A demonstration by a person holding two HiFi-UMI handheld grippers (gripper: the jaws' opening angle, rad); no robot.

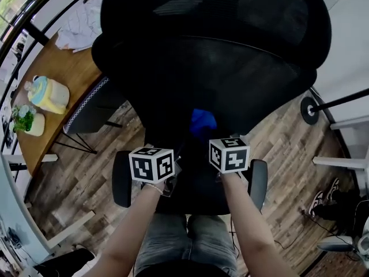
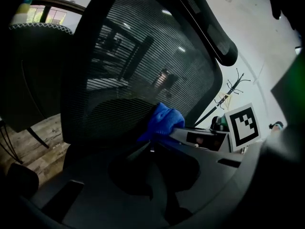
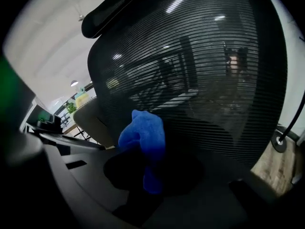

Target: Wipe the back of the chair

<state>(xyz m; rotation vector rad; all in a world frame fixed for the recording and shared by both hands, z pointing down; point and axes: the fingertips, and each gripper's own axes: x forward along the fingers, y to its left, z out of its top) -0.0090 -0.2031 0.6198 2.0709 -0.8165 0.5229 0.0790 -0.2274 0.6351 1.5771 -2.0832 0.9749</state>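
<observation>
— Blue bunched cloth: who has it?

— Right gripper. Jaws clamped on it, a tail of fabric hanging down between them. The wad stands out past the tips.

— And where does the target sit from there?

— Straight ahead. Black mesh backrest of the office chair fills the right gripper view. The cloth appears to rest against its lower part, near the seat end. Nearly all the mesh lies above and beyond the tips, up toward the black padded headrest. The backrest's long axis runs from the gripper away to that headrest, so I'd judge strokes must travel up along it and out to both sides.

— Left gripper?

— Jaws together, nothing held. It hangs just beside the right one, on its left, level with it. Its tips point at the same lower mesh but look short of touching. The right is plainly the nearer, working hand. I'd guess the left only steadies, if anything.

— Any writing?

— No brand legible on chair or cloth. Only the black-and-white square marker on the right gripper's cube. A small plate on that gripper's body is too blurred to read.
</observation>
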